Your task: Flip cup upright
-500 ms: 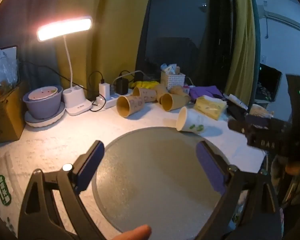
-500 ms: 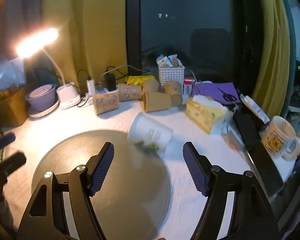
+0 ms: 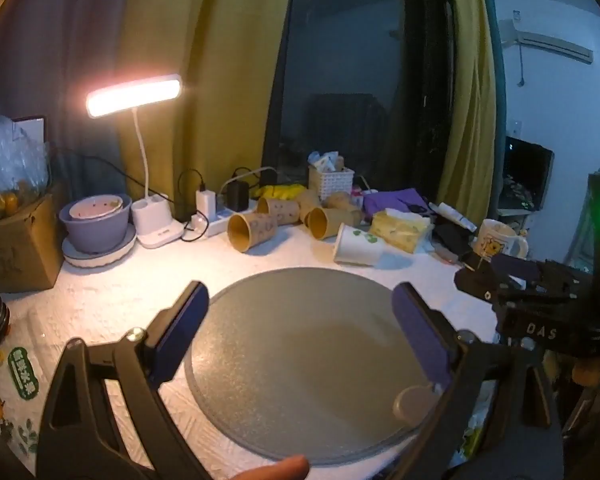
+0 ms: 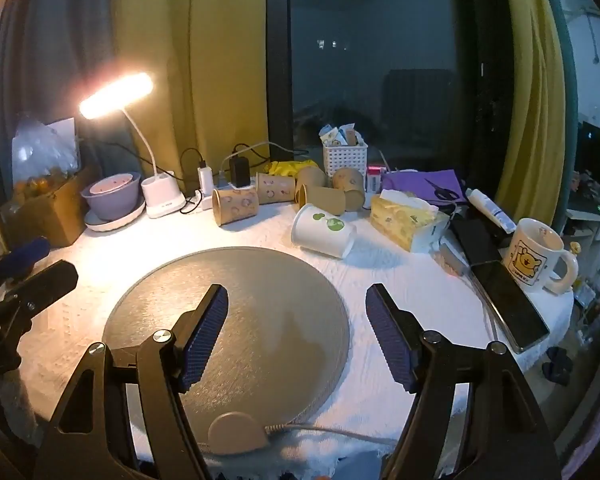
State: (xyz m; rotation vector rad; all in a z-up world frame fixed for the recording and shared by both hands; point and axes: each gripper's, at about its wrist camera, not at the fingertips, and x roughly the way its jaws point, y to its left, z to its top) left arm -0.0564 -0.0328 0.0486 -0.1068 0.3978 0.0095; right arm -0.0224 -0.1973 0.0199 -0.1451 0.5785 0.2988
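Note:
A white paper cup with green marks [image 4: 324, 232] lies on its side on the white tablecloth, just beyond the far right edge of the round grey mat [image 4: 236, 280]. It also shows in the left wrist view [image 3: 358, 245], past the mat [image 3: 300, 320]. My right gripper [image 4: 296, 332] is open and empty over the near part of the mat, well short of the cup. My left gripper [image 3: 300, 328] is open and empty above the mat. The right gripper also shows at the right of the left wrist view [image 3: 512, 284].
Several brown paper cups [image 4: 236, 206] lie on their sides behind the mat. A tissue pack [image 4: 404, 216], phones [image 4: 508, 304] and a mug [image 4: 536, 256] sit to the right. A lamp [image 4: 160, 196], bowl [image 4: 112, 196] and cardboard box [image 4: 44, 212] stand at the left.
Both grippers have pulled back toward me and the right one has risen. The white cup now looks farther from the right gripper, lying beyond the mat's edge.

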